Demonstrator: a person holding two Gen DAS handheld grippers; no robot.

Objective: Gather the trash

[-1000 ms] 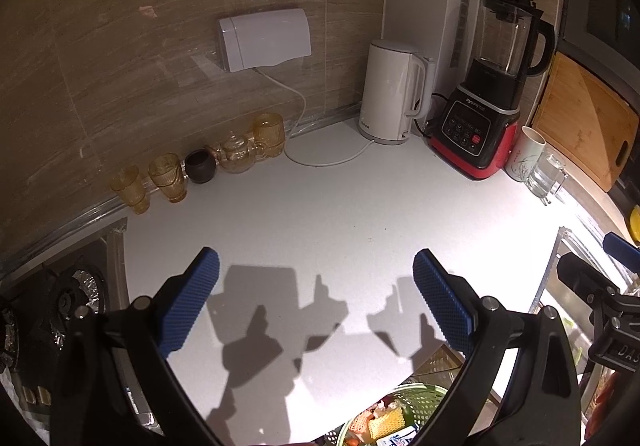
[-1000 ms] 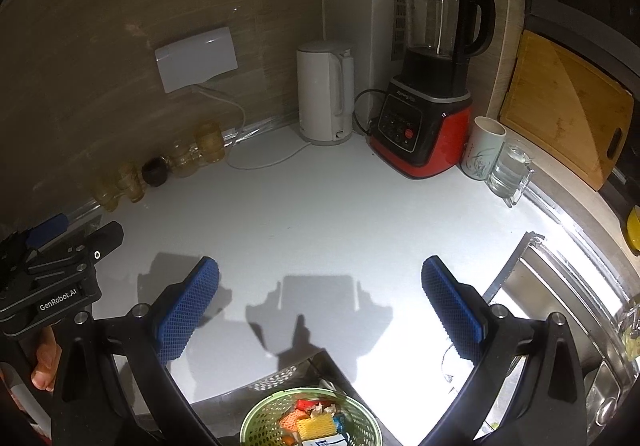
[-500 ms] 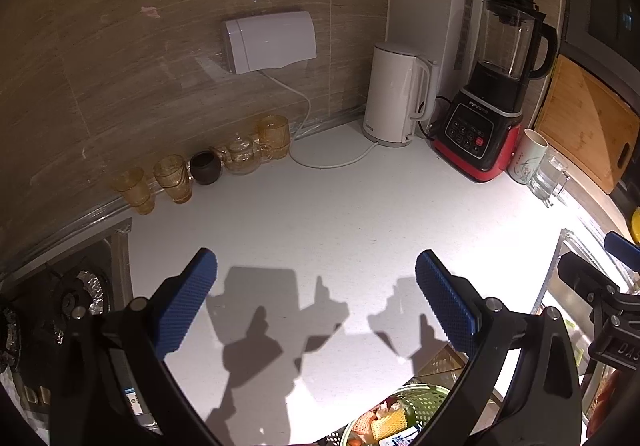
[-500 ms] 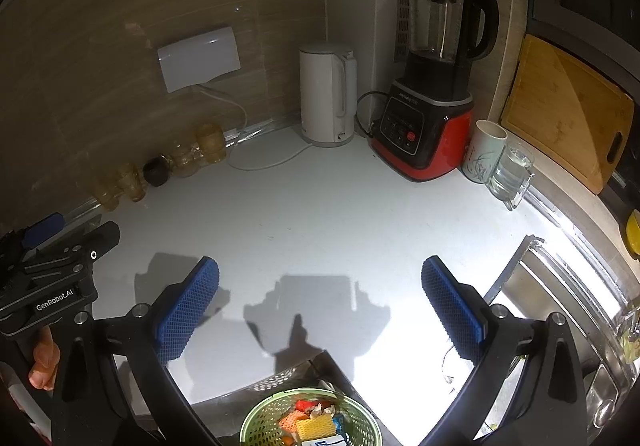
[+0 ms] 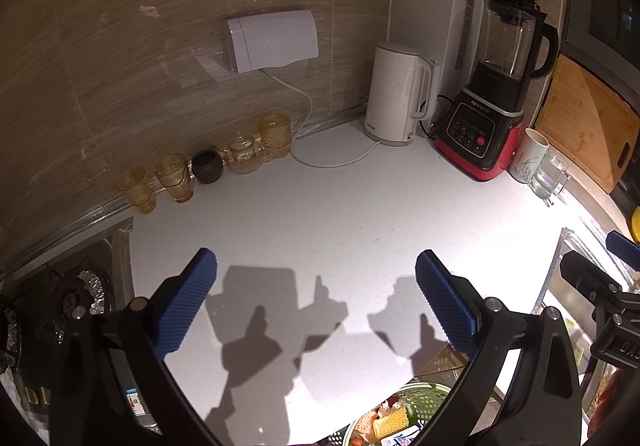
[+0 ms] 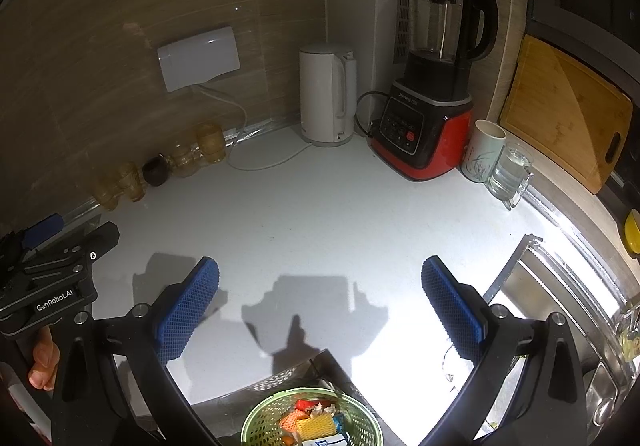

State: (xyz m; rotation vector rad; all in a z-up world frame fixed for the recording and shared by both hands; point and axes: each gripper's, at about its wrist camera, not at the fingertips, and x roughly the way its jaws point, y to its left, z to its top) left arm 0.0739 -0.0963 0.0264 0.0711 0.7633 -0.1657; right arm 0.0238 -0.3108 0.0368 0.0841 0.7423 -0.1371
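Both grippers hover above the white worktop [image 6: 320,214], jaws spread wide and holding nothing: the left gripper [image 5: 316,306] and the right gripper [image 6: 320,302] side by side. The trash [image 6: 312,420] (wrappers and scraps, hard to tell apart) sits in a green mesh basket [image 6: 256,422] below the worktop's near edge. No loose litter shows on the worktop, so collecting looks finished or nearly so. Any next move calls for scanning near the sink [image 6: 560,306] first.
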